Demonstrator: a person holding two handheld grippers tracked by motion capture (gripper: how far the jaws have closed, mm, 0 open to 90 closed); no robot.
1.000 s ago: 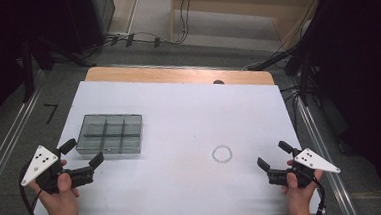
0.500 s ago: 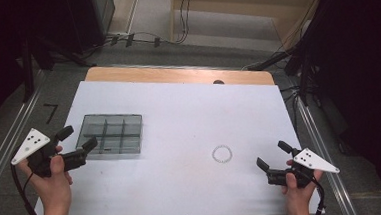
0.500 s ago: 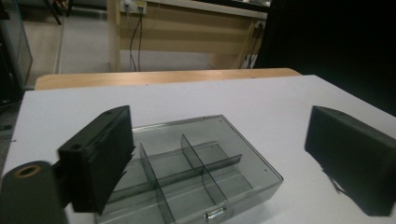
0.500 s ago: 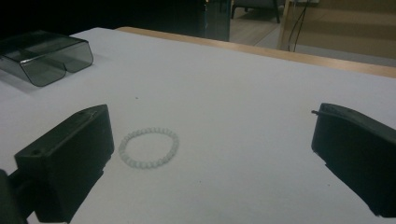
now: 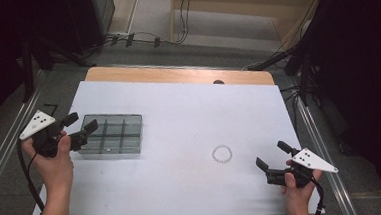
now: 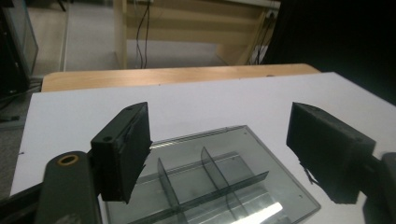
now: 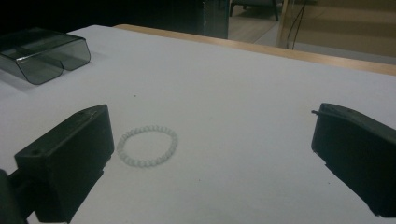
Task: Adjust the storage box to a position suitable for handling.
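While the divided clear box [image 5: 111,135] sits at the worktop's [image 5: 189,112] left, the left hand-held gripper [image 5: 78,129], jaws just narrowing on nothing, seemingly approaches its near edge; the grasp comes next. Right hand-held gripper [image 5: 271,158] waits open near the bead bracelet [image 5: 222,153].

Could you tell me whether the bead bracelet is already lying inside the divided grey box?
No, the bead bracelet lies on the bare white table, well apart from the divided grey box.

White table [image 5: 179,113], cables on floor [image 5: 134,38] behind
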